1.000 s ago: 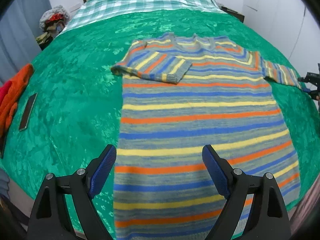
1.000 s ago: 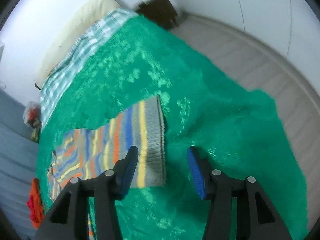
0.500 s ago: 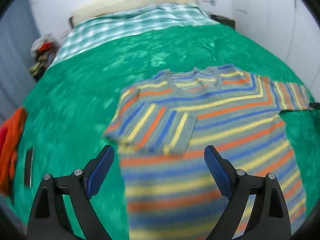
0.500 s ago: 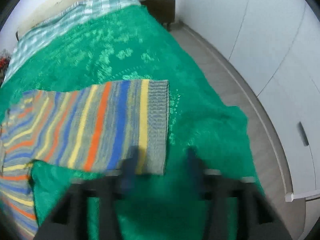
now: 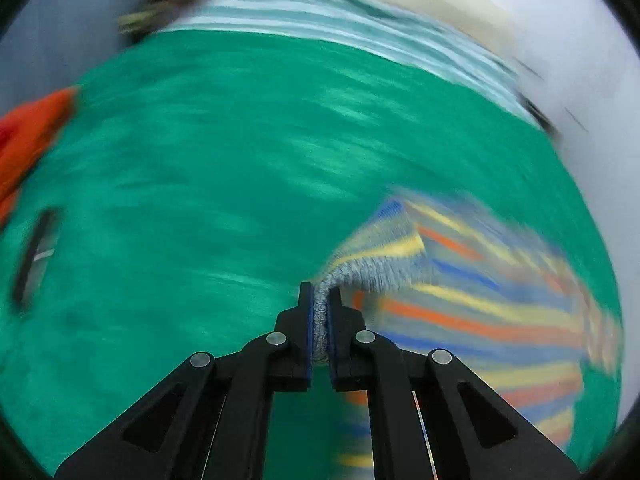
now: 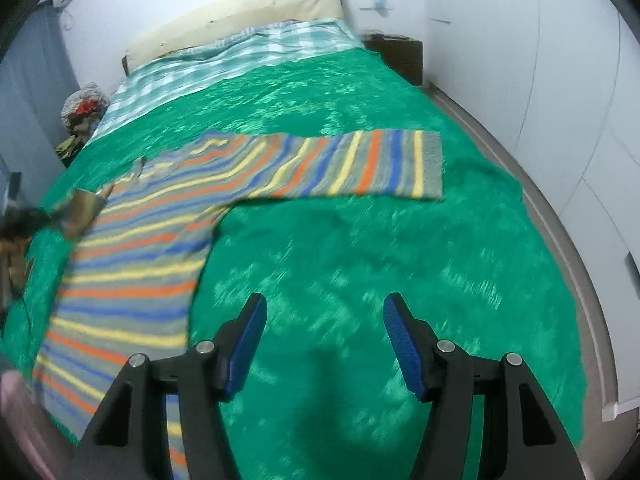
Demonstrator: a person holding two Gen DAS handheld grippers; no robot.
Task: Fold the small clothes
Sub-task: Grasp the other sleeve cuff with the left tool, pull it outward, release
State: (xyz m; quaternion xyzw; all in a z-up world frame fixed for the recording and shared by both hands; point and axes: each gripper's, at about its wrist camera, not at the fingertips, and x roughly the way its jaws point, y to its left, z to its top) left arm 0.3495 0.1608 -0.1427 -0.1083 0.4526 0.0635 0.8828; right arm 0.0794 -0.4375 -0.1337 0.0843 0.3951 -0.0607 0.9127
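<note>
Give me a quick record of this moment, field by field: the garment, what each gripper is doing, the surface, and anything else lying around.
garment: striped knit sweater, body flat on the bed, one sleeve stretched out sideways
left gripper: shut on the sweater's grey ribbed cuff; view is motion-blurred
right gripper: open, holding nothing, above bare bedspread
surface: green bedspread, checked sheet and pillow at the head
other items: orange cloth and a dark flat object near the bed's edge

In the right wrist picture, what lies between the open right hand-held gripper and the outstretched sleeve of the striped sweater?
Only bare green bedspread lies between the right hand-held gripper and the sleeve; the right wrist view shows it.
</note>
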